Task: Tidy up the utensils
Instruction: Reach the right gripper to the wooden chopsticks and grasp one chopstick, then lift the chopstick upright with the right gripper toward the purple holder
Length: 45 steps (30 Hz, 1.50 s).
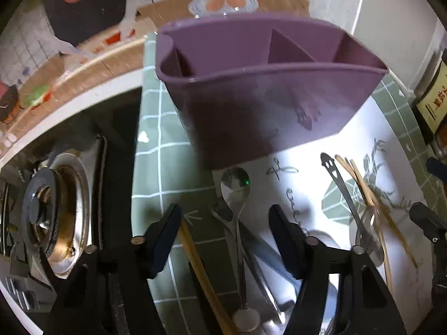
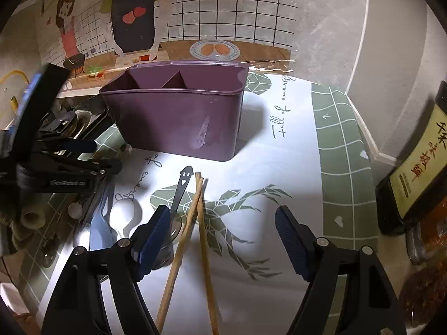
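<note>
Utensils not yet sorted; purple caddy (image 2: 178,111) appears empty.
Left gripper (image 1: 223,231) is held open over a metal spoon (image 1: 236,192); right gripper (image 2: 223,234) is open around 2 chopsticks (image 2: 195,223). All remains on the mat (image 2: 279,167).

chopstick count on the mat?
3: two chopsticks crossed between the right gripper's jaws, one chopstick beside the metal spoon under the left gripper. More may be hidden.

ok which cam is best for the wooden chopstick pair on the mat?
Right wrist. The chopstick pair lies lit and nearly full length between the open right gripper, tips crossing near the purple holder. The left wrist view catches it only at the right side, crossed by a dark-handled spoon.
</note>
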Available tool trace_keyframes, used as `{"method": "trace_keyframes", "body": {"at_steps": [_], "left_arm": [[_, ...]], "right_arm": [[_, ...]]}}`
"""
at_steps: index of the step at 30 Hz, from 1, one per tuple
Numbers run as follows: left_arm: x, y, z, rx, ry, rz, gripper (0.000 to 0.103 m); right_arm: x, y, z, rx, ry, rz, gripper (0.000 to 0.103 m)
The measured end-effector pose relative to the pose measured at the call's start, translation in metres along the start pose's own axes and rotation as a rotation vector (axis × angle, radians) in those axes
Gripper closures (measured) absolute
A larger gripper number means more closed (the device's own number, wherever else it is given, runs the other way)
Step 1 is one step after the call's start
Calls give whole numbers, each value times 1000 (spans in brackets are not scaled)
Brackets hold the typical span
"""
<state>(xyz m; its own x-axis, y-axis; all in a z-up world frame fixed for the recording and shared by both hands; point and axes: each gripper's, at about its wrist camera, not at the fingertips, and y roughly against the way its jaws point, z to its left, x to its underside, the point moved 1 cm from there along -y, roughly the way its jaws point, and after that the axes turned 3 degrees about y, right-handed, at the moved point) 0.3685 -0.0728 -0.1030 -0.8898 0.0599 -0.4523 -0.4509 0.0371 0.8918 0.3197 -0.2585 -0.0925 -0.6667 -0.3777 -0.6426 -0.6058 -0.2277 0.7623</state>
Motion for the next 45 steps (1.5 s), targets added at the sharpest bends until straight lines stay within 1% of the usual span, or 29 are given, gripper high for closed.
{"method": "trace_keyframes", "body": {"at_steps": [1,2,3,5,7,8,9,10,11,12,13,14,15,17,19,21,22,24,27,28,30,31,32,33,36,39,41,42,45], "left_arm": [[2,3,2,14,8,8,43],[7,9,3,38,24,9,43],[15,19,5,79,43,-1,43],[37,39,4,128,48,-40,43],[55,47,0,128,37,-60,44],[68,48,-2,117,38,-69,52],[73,47,-2,119,43,-68,55],[79,45,-2,118,52,-67,57],[85,43,-3,104,61,-70,57],[90,42,-4,101,72,-67,57],[93,39,-4,102,83,-62,57],[95,40,-1,116,103,-78,57],[93,39,1,115,109,-80,57],[94,41,5,106,119,-80,57],[97,43,9,150,136,-62,57],[99,49,9,192,164,-56,57],[99,54,8,225,185,-58,57],[95,64,7,248,209,-79,57],[88,82,5,264,228,-133,57],[87,85,5,257,228,-145,57],[88,87,7,218,218,-156,57],[90,87,8,201,213,-153,57],[93,86,9,190,211,-146,57],[96,84,11,180,208,-141,57],[105,79,11,145,170,-137,57],[108,72,2,138,117,-124,57],[106,66,-7,118,85,-123,57],[102,62,-9,97,83,-125,57],[91,50,-9,72,96,-125,57]], "right_arm": [[2,2,-1,7,0,1,24],[5,7,-1,24,3,5,19],[9,10,-1,38,10,5,12],[17,18,2,61,33,-5,7],[23,22,2,69,41,-14,7],[26,25,2,71,38,-22,7],[28,26,2,73,34,-28,8],[29,28,2,70,30,-33,10],[29,29,2,61,25,-33,18],[29,30,2,40,14,-29,30],[29,30,2,21,2,-21,35],[28,30,2,-3,-10,-12,42],[28,30,4,-14,-8,-8,43],[29,28,8,-5,6,-2,43],[28,19,11,-15,13,22,44],[25,4,10,-37,13,60,69],[22,-2,9,-46,18,71,73],[14,-19,7,-57,26,97,75],[2,-42,2,-143,-21,129,75],[0,-48,2,-149,-29,140,75],[-1,-62,6,-142,-27,165,76],[-1,-62,9,-124,-12,157,80],[-1,-61,14,-88,29,165,91],[2,-59,14,-73,43,172,96],[9,-50,3,-66,-6,192,98],[16,-34,-8,-71,-45,166,98],[18,-24,-12,-86,-62,148,98],[18,-20,-11,-90,-63,139,98],[17,-11,-13,-101,-69,111,98]]}}
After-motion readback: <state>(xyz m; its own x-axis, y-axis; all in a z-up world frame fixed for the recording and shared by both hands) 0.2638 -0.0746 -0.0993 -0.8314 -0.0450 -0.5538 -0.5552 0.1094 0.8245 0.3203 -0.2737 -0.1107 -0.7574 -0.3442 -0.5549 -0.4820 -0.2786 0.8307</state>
